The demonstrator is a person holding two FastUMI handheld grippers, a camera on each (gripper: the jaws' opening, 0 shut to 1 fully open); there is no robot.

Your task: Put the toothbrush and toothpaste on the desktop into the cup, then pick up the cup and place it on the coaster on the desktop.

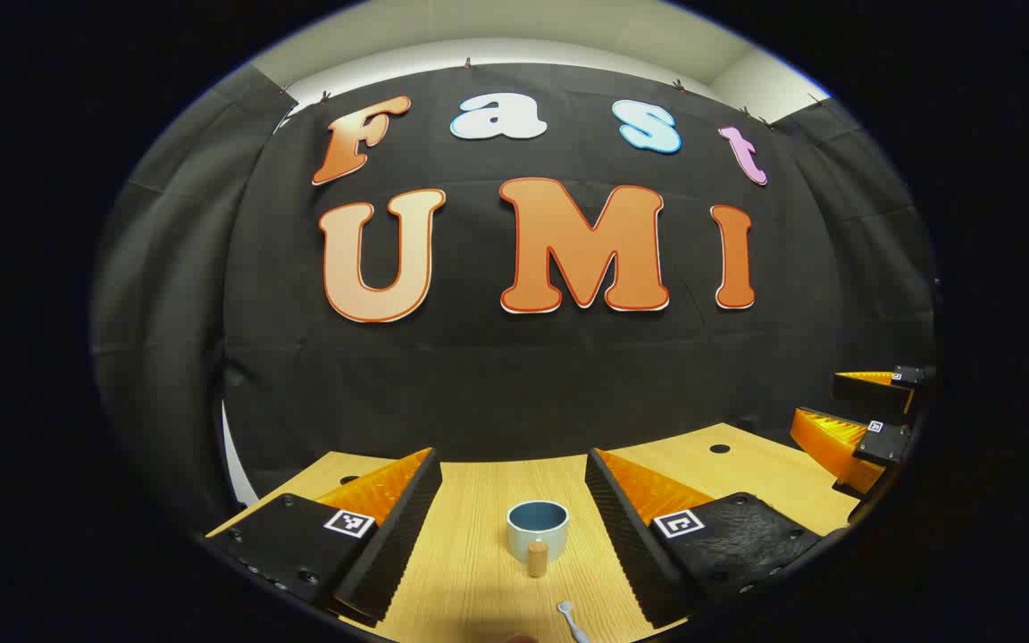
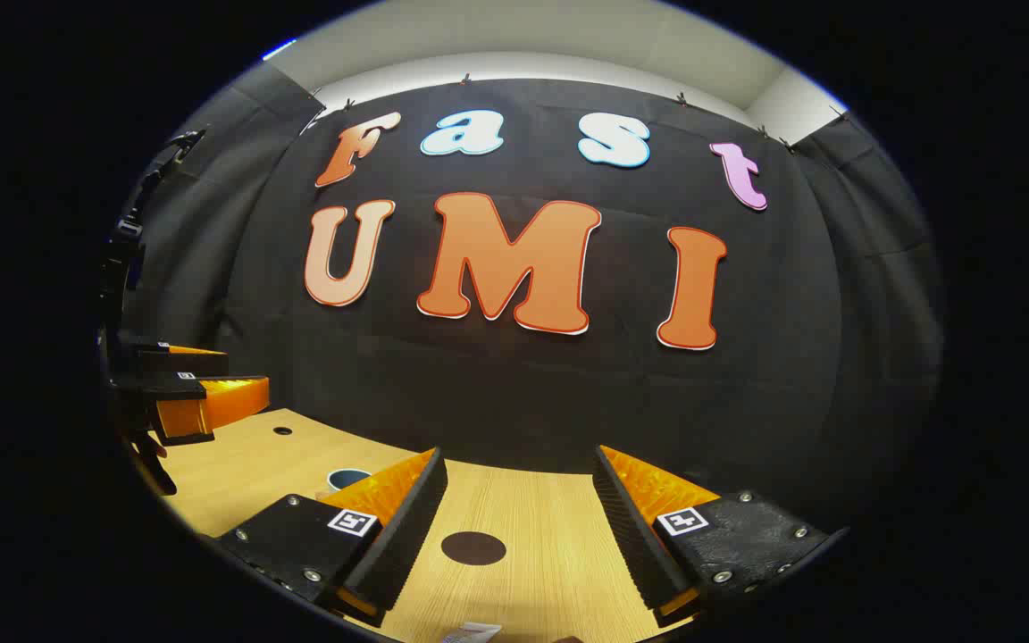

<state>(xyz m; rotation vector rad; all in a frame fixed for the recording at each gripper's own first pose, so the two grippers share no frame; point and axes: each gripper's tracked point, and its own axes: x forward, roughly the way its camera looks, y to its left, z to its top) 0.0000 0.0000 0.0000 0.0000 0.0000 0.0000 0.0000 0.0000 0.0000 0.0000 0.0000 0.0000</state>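
Both grippers are hovering spread wide and empty: the left gripper (image 1: 514, 500) is framing the cup (image 1: 538, 529) above the toothbrush (image 1: 571, 619); the right gripper (image 2: 519, 500) is framing the coaster (image 2: 473, 547)

Cup (image 1: 538, 529) on desktop (image 1: 479, 572) — toothbrush (image 1: 571, 618) (nearer) before it

You have the cup (image 1: 538, 529) upright on the bench (image 1: 479, 572), pale outside, blue inside, with a stubby wooden handle facing you. Just nearer you lies the toothbrush (image 1: 571, 618), its head pointing toward the cup. The dark round coaster (image 2: 473, 547) lies flat, with the toothpaste's (image 2: 472, 633) white end near it.
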